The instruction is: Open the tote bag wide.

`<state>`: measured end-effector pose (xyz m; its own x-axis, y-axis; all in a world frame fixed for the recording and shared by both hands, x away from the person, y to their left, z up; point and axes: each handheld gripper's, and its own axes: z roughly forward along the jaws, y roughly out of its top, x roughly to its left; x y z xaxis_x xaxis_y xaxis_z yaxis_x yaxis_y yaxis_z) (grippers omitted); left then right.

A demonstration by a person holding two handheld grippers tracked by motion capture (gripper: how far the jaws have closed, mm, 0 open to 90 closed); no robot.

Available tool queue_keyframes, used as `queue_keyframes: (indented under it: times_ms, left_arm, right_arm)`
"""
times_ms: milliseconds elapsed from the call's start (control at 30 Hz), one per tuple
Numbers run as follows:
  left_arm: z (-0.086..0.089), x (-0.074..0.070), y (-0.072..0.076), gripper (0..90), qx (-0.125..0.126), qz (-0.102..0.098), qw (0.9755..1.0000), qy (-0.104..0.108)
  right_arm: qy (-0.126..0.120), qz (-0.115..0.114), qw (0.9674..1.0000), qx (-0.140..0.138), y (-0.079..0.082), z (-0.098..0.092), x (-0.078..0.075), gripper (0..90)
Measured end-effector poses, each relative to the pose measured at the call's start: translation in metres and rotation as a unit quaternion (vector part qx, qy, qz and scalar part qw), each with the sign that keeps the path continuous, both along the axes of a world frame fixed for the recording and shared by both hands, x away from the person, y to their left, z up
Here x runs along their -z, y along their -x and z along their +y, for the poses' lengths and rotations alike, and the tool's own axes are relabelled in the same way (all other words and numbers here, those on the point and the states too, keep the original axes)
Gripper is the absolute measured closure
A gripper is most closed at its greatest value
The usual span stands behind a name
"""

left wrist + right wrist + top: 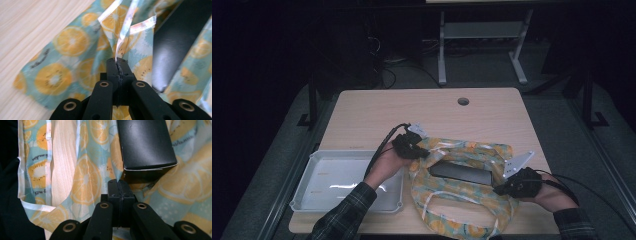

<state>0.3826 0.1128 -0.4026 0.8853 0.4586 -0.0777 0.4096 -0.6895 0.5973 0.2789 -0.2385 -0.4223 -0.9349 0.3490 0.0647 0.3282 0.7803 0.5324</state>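
A fruit-print cloth bag (462, 192), pale teal with orange and kiwi slices and white trim, is lying on the near right part of the wooden table (422, 112), its mouth spread wide. A flat black box (460, 173) is sitting inside the bag, resting in the opening with cloth around it. Just left of the bag a white plastic tray (319, 200) is sitting at the table's near left edge, with nothing in it.

The left tool (419, 149) is clenching the bag's far left rim; the left gripper view is showing its jaws pressed together on a pinched fold of cloth and white trim (121, 42), with the black box (175, 45) lying just to the right of the jaws. The right tool (504, 186) is clenching the bag's near right rim; the right gripper view is showing the jaws closed on the cloth edge (117, 173) directly below a corner of the box (145, 142), and bare table wood (63, 162) is showing through the bag's opening at the left.

The high view is giving the whole layout, tray and both forearms included, while the gripper views are revealing the grip on the fabric and the print's small lettering, too small to read
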Motion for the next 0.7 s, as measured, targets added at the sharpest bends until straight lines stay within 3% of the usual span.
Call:
queue_keyframes:
  times_ms: [133,467,700]
  left_arm:
    - [0.004,0.006,-0.006,89.9,-0.019,-0.004,0.9997,-0.014]
    - [0.007,0.027,-0.02,89.9,-0.039,0.007,0.9973,-0.062]
    - [-0.004,0.038,-0.016,89.8,-0.027,0.002,0.9947,-0.099]
  right_arm:
    - [0.01,0.002,0.9999,0.005,0.002,0.001,0.004,89.5]
    - [0.031,0.015,0.9993,0.014,-0.001,-0.001,0.017,89.5]
    - [0.042,0.02,0.9988,0.012,-0.002,0.0,0.023,89.5]
